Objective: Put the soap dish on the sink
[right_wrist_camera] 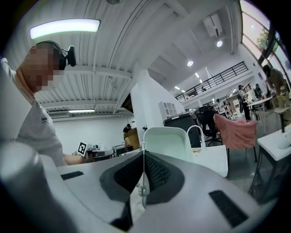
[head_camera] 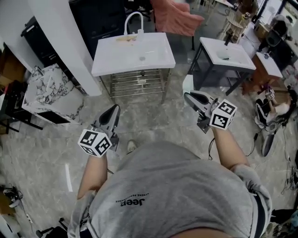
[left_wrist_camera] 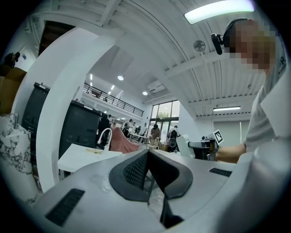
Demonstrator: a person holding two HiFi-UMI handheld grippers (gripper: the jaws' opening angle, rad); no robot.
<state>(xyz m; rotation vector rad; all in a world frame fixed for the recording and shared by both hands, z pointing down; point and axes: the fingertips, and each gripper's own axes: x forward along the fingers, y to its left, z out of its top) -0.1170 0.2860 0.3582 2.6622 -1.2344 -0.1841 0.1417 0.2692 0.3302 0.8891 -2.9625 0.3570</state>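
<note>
- While facing the white rectangular sink (head_camera: 132,53), pinching the pale-green rounded-rectangular soap dish (right_wrist_camera: 166,141) by its rim in the right gripper (right_wrist_camera: 142,150).
- Holding the left gripper (left_wrist_camera: 148,152) pressed together, empty.

Open grey floor (head_camera: 153,116) is left before the white sink (head_camera: 116,58). The approach is flanked by a white pillar (head_camera: 70,46) at left and a dark-framed sink (head_camera: 242,62) at right. The rear edge is occupied by a faucet (head_camera: 133,13).
</note>
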